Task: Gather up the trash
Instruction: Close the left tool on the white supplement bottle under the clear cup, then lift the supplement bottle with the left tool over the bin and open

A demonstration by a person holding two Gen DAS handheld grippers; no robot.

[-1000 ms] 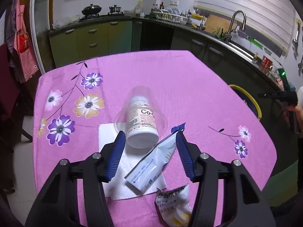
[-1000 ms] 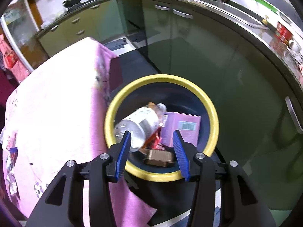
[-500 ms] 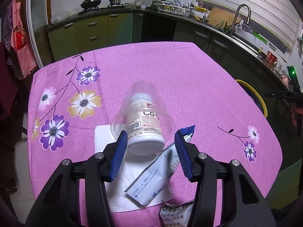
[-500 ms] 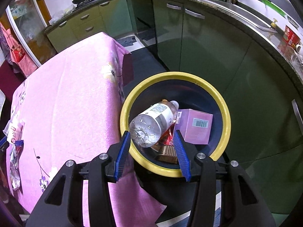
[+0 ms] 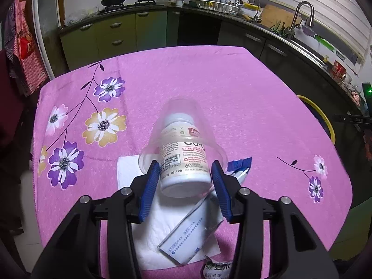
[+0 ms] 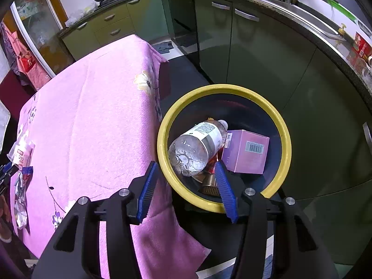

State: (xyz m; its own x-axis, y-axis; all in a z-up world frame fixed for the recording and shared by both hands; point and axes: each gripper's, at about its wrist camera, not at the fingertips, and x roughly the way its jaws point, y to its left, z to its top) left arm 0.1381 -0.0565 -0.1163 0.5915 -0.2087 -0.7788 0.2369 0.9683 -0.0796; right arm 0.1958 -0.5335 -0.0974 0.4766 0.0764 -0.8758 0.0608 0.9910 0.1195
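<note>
1. Left tongs (image 5: 184, 179) are down over the pink tablecloth (image 5: 232, 97). The jaws have just been closing in, and the white pill bottle (image 5: 183, 162) now sits right between the blue pads (image 5: 150, 186).
2. Can't really tell if the pads are pressing on the bottle yet. They look right at its sides, maybe just touching.
3. The bottle lies on its side, base toward the tongs, with a clear plastic cup (image 5: 181, 116) over its far end.
4. Under the left tongs there's a white napkin (image 5: 130, 169). A torn sachet (image 5: 190, 239) lies just behind the right pad, and a crumpled wrapper (image 5: 218, 268) sits nearer still, at the bottom edge.
5. Right tongs (image 6: 186, 181) hang above the yellow-rimmed bin (image 6: 284, 144) beside the table. The jaws have just been spreading and they're holding nothing.
6. In the bin, just past the right tongs' tips: a clear plastic bottle (image 6: 197, 146), a pink box (image 6: 246, 153) to its right, and some brownish bit (image 6: 209, 183) I can't make out.
</note>
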